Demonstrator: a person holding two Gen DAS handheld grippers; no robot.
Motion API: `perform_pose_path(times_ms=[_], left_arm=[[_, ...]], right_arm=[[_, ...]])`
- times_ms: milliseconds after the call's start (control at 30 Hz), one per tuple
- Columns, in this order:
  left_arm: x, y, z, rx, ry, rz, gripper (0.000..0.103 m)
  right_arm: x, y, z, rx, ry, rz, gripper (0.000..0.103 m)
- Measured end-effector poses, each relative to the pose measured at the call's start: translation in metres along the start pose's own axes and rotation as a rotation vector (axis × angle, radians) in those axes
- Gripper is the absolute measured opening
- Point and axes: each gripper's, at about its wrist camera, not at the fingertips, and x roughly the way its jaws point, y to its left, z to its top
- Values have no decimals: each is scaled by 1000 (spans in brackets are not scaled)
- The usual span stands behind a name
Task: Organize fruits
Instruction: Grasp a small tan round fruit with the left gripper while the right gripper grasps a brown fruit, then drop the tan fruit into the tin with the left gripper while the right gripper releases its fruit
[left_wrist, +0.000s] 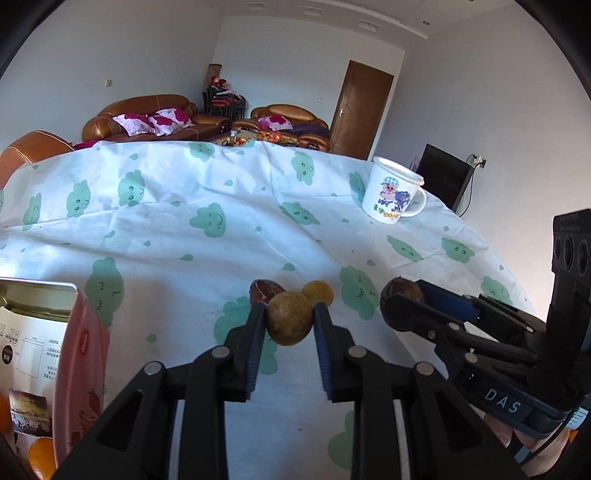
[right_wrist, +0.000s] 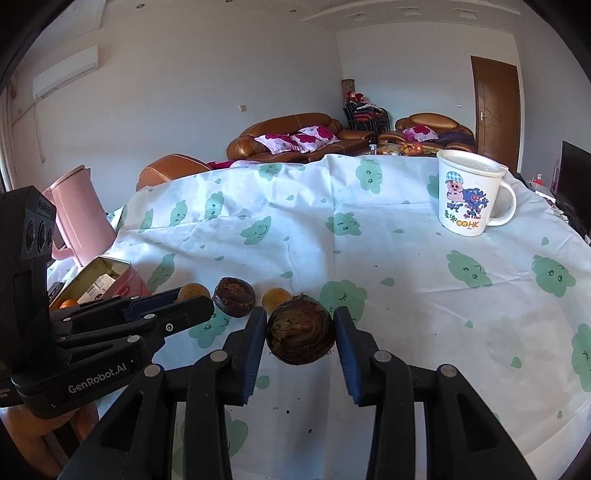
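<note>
Black plastic links with blue pads fill the near edge of both wrist views. The left tool (left_wrist: 289, 320) is clamped on a yellow-brown round fruit (left_wrist: 290, 318), a pad pressing each side of it, just above the tabletop (left_wrist: 177, 236). The right tool (right_wrist: 300, 332) grips a dark brown, layered water chestnut (right_wrist: 300, 332) in the same way, with both pads against its sides. In the left wrist view the right tool comes in from the right with that dark piece at its tip, and part of a hand shows beneath it at the lower right.

At the near left stands an open pink tin (left_wrist: 83, 354) with a printed card inside, and oranges (left_wrist: 40, 456) lie beside it at the bottom left corner.

Just beyond the held yellow-brown fruit lie a second dark brown water chestnut (left_wrist: 264, 290) on the left and a small orange-yellow fruit (left_wrist: 317, 291) on the right, both resting on the cloth. The cloth is white with green smiling cloud shapes, and dark crumbs are scattered over it near the tools.

Farther off on the right stands a white mug (right_wrist: 469, 192) printed with a cartoon pig, its handle to the right. At the far left a pink kettle (right_wrist: 79, 218) stands at the tabletop's edge.

Beyond the tabletop are a brown leather sofa (right_wrist: 291, 136) with pink flowered cushions, a brown door (right_wrist: 496, 107) and a wall air conditioner (right_wrist: 64, 72).
</note>
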Motion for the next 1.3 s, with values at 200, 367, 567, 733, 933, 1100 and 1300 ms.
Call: perform_pose_path(times_ms=[200,367,567,733,933,1100,1300], left_arm=[[-12,-1,1,8,-64,18,28],[-22,-7,-2,43,-113,38,28],[-30,-17,-4,86,-162,72,28],[-36,-21,-6,108,-198,91,28],[-42,-25,-8,129,-230,106,28],[-46,-29,-10,144,-251,118,28],[-49,-31,-11,152,-269,126,28]], right_arm=[[-6,1,0,-5,-32,20,40],[-12,0,0,-3,-62,40,40],[-18,1,-1,-8,-96,52,40],[-22,3,-1,-20,-117,48,40],[-27,5,-2,-32,-146,43,40],[-32,5,-3,-36,-172,42,40],[-36,7,-4,-45,-196,39,40]])
